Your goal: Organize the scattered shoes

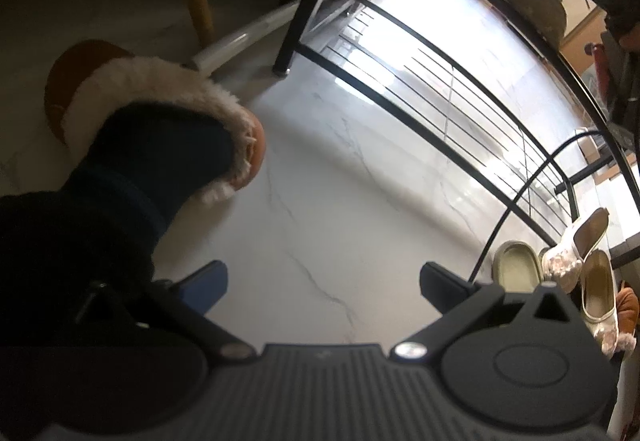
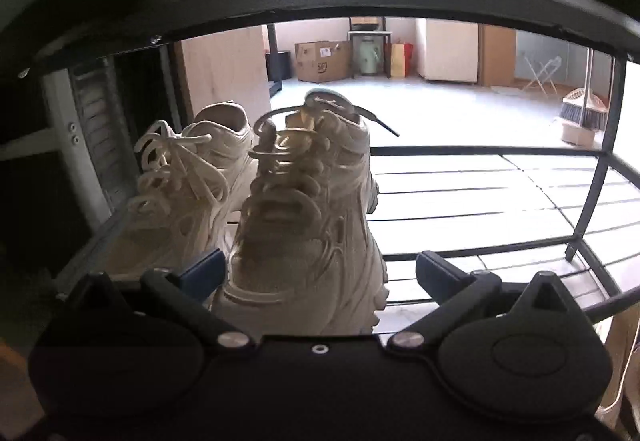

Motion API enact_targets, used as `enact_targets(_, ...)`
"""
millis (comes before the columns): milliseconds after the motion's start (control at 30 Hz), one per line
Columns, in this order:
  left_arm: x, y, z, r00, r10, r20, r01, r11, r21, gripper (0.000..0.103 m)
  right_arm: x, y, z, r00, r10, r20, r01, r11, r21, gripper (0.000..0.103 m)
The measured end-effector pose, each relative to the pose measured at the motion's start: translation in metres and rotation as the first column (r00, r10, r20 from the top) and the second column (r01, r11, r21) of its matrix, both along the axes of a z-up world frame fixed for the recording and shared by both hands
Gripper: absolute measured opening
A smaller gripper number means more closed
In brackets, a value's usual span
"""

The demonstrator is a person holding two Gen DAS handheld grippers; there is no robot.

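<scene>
Right gripper (image 2: 316, 273) fingers spread wide, cream sneaker (image 2: 312, 225) between them unpressed on shoe rack (image 2: 480, 151), second sneaker (image 2: 188, 177) left, left gripper (image 1: 324, 281) fingers wide apart, empty, above floor (image 1: 320, 181).

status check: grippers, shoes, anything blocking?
Right gripper open, cream sneaker between the jaws on the rack shelf, beside its mate. Left gripper open, empty over floor. Nothing blocking.

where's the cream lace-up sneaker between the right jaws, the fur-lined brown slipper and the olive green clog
cream lace-up sneaker (image 2: 308, 241), right wrist view, toe upper
fur-lined brown slipper (image 1: 160, 89), left wrist view, fur collar
olive green clog (image 1: 516, 265), left wrist view, insole
</scene>
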State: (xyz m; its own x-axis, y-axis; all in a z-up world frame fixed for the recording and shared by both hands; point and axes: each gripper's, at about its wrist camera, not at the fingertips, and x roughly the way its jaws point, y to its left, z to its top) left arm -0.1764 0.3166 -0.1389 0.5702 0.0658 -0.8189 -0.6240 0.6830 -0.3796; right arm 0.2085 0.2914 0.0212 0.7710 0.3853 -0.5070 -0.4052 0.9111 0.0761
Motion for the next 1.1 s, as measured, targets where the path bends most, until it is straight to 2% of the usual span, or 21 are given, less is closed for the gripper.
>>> enact_targets(133, 0.000, 0.002, -0.001, 1.000, 0.008, -0.003, -0.008, 1.000, -0.003, 0.102, 0.008, 0.007, -0.006, 0.995, 0.014, -0.096, -0.012, 1.000, 0.017, 0.103)
enact_targets(167, 0.000, 0.002, -0.001, 1.000, 0.007, -0.003, -0.007, 1.000, -0.001, 0.102, 0.010, 0.011, -0.009, 0.994, 0.020, -0.104, -0.018, 1.000, 0.019, 0.097)
enact_targets(267, 0.000, 0.002, 0.000, 1.000, 0.006, -0.001, -0.006, 1.000, 0.009, 0.102, 0.007, 0.020, -0.014, 0.998, 0.041, -0.051, -0.041, 0.999, 0.000, 0.086)
enact_targets(367, 0.000, 0.003, 0.001, 1.000, 0.012, 0.002, -0.012, 1.000, 0.017, 0.102, 0.004, 0.033, -0.017, 0.996, 0.081, 0.034, -0.078, 0.995, -0.066, 0.086)
enact_targets(467, 0.000, 0.003, 0.000, 1.000, 0.013, 0.000, -0.013, 1.000, 0.008, 0.102, 0.006, 0.033, -0.020, 0.992, 0.116, 0.043, -0.112, 0.990, -0.085, 0.085)
enact_targets(567, 0.000, 0.001, 0.000, 1.000, 0.003, -0.002, -0.003, 1.000, 0.016, 0.102, 0.007, 0.033, -0.021, 0.982, 0.174, 0.067, -0.166, 0.980, -0.113, 0.085)
enact_targets(700, 0.002, -0.001, 0.000, 1.000, -0.007, -0.005, 0.007, 0.999, 0.033, 0.102, 0.010, 0.025, -0.021, 0.974, 0.222, 0.044, -0.216, 0.970, -0.112, 0.088)
enact_targets(767, 0.003, -0.002, 0.000, 1.000, -0.008, -0.008, 0.008, 0.999, 0.047, 0.102, 0.009, 0.022, -0.015, 0.979, 0.202, 0.040, -0.198, 0.975, -0.097, 0.099)
enact_targets(833, 0.003, -0.002, -0.001, 1.000, -0.010, -0.009, 0.010, 0.998, 0.065, 0.102, -0.002, 0.018, -0.005, 0.981, 0.169, 0.094, -0.162, 0.983, -0.083, 0.103)
enact_targets(933, 0.006, -0.003, -0.001, 1.000, -0.022, -0.014, 0.024, 0.994, 0.110, 0.102, -0.018, 0.012, 0.007, 0.978, 0.167, 0.127, -0.160, 0.985, -0.068, 0.103)
enact_targets(1033, 0.010, -0.004, 0.003, 0.999, -0.052, -0.004, 0.052, 0.988, 0.145, 0.102, -0.040, -0.002, 0.023, 0.982, 0.155, 0.112, -0.148, 0.987, -0.065, 0.103)
enact_targets(1100, 0.013, -0.009, 0.007, 0.997, -0.077, 0.008, 0.074, 0.973, 0.217, 0.102, -0.053, -0.014, 0.030, 0.986, 0.142, 0.089, -0.136, 0.988, -0.071, 0.103)
